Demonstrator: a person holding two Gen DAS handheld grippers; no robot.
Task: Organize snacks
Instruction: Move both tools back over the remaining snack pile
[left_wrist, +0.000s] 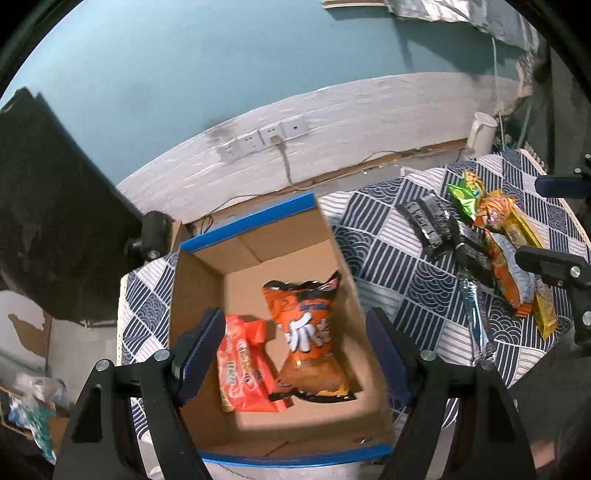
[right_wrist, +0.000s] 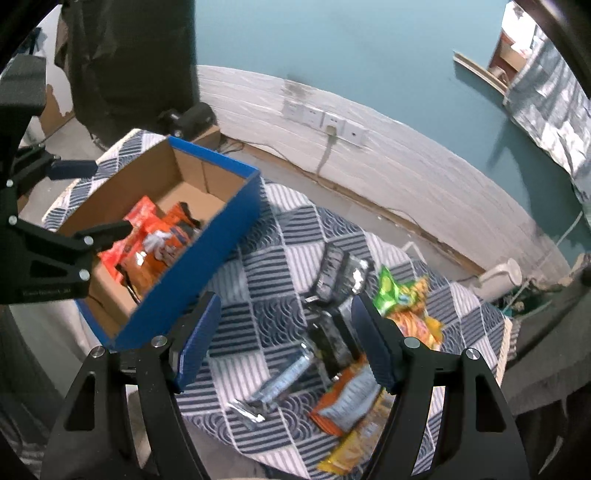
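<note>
A cardboard box (left_wrist: 207, 280) with blue outer walls (right_wrist: 207, 258) stands on the left of a blue-and-white patterned tablecloth (right_wrist: 280, 236). An orange chip bag (left_wrist: 310, 339) and a red-orange packet (left_wrist: 243, 369) lie inside it. My left gripper (left_wrist: 295, 314) hovers open over the box with nothing between its pads. To the right lie a silver packet (right_wrist: 284, 380), black packets (right_wrist: 332, 273), a green bag (right_wrist: 388, 288), an orange bag (right_wrist: 347, 398) and a yellow packet (right_wrist: 354, 446). My right gripper (right_wrist: 284, 299) hangs open above these loose snacks, holding nothing.
A white jug (right_wrist: 502, 277) stands on the floor beyond the table's far right corner. Wall sockets (left_wrist: 266, 138) with a plugged-in cable sit on the white wall band behind. A dark bulky object (left_wrist: 48, 206) stands at the left, past the box.
</note>
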